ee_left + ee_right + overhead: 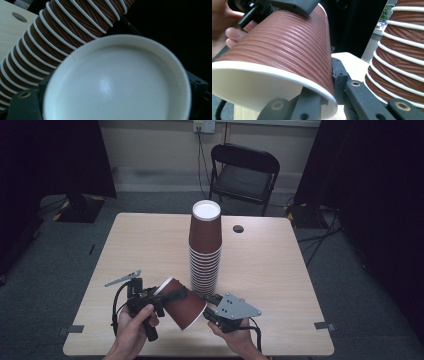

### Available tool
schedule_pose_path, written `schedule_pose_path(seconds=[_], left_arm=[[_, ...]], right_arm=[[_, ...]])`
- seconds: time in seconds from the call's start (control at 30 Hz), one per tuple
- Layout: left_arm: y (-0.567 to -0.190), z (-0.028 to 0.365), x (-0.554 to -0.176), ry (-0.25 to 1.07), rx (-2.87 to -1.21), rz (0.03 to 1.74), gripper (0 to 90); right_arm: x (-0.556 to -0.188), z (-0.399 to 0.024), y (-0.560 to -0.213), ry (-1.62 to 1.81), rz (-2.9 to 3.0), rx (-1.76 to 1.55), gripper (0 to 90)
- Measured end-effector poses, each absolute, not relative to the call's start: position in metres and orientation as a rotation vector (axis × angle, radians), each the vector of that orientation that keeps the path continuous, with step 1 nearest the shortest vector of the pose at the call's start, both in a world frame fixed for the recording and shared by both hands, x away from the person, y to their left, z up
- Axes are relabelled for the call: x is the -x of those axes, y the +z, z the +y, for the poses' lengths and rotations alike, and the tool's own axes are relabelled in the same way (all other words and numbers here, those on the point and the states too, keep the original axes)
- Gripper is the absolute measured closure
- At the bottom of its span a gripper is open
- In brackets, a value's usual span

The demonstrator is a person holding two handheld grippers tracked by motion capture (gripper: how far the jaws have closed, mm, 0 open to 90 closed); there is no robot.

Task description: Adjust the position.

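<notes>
One loose cup (179,304), ribbed brown paper, lies tilted above table's (270,270) near edge, at 7 o'clock from tall inverted cup stack (205,251). Left gripper (165,295) clamps cup across its base end. Right gripper (317,100) closed on cup rim, one jaw inside mouth, apparently pinching wall; contact partly hidden. Judgement: cup light, thin-walled, crushes easily; ribs give friction. Best hold: rolled rim or stiff base, gentle squeeze, not mid-wall.
</notes>
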State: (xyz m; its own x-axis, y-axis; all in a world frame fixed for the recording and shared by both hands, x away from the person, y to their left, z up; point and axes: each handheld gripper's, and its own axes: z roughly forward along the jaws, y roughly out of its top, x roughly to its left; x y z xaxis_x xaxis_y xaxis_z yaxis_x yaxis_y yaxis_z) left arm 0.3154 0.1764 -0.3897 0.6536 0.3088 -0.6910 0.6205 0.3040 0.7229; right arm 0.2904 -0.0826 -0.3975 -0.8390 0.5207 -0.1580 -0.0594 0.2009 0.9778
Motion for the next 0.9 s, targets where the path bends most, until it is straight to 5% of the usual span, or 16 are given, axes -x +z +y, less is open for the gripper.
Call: schedule_pose_path(seconds=[0.9], left_arm=[[-0.387,0.183,-0.309,0.177,-1.623,0.735,16.7]], right_arm=[[-0.313,-0.103,-0.409,1.555,2.407,-0.658,86.2]])
